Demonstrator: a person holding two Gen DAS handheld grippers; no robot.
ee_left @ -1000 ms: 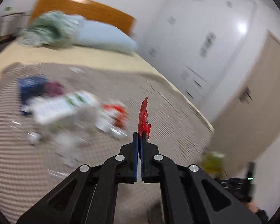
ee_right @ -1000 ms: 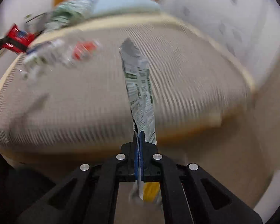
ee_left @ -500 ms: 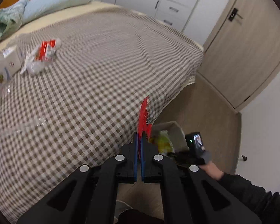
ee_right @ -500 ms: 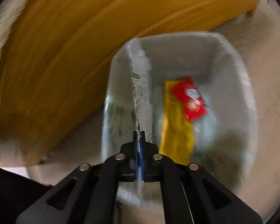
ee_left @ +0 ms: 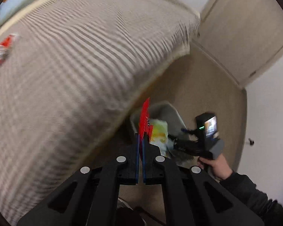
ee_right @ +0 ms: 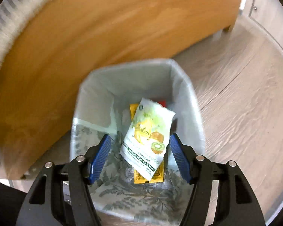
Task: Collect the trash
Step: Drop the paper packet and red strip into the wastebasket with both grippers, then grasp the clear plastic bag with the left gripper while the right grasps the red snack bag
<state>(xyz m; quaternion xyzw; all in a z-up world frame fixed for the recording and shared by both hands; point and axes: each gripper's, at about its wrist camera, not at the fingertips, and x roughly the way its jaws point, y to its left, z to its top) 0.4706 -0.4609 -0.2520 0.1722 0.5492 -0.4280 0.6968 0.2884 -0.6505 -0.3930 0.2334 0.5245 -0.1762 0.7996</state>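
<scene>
My right gripper hangs over the bin, its jaws opening with blue pads well apart, and the fruit-print sachet sits between them without either pad pressing on it — it looks loose, tipped inside the lined bin above a yellow packet and a bit of red wrapper at the back. My left gripper is clamped tight on a red wrapper, pinching its lower edge so the rest stands up thin and edge-on, just short of the bin by the bed's corner. I judge this stuff near weightless, limp and slick: foil film that crumples, slides on the pads and flutters when let go, nothing breakable. The place to hold it is a sealed edge or corner, taken deep between the pads, not the slack middle. More litter, red and white, lies far back on the checked bedspread at the left of the left view, too blurred to name. A sleeved hand carries the right tool over the bin
</scene>
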